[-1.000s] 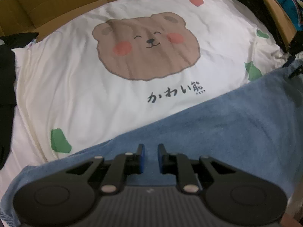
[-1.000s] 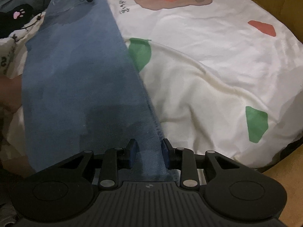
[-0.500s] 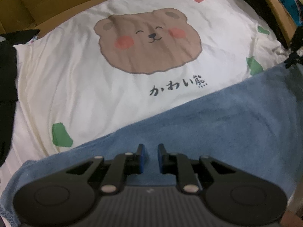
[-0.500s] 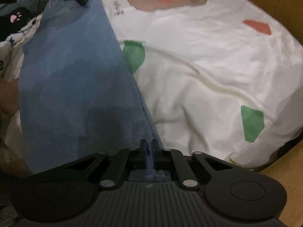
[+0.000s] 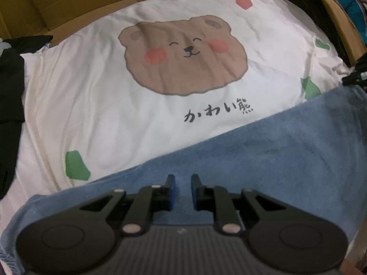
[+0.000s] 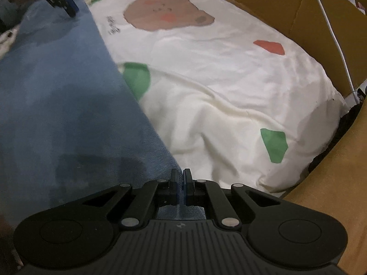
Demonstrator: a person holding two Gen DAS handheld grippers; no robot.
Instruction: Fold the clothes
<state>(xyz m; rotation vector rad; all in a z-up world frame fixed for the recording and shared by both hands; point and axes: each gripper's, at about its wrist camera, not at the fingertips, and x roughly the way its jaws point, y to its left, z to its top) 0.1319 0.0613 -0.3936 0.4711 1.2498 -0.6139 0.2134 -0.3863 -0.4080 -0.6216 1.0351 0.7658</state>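
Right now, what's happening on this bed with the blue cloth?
A person is folding a blue garment on a white bear-print cover. The right hand-held gripper is shut on the garment's edge. The left hand-held gripper sits over the cloth with a narrow gap between its jaws; a grip there can't be confirmed.

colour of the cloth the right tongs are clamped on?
Blue, a denim-like weave: the blue cloth. Shows best in the right wrist view.

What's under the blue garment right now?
The blue garment lies over the near part of the white bear-print sheet, which shows bare beyond its edge. The right claw pinches that edge. Whatever else sits beneath the blue cloth is covered.
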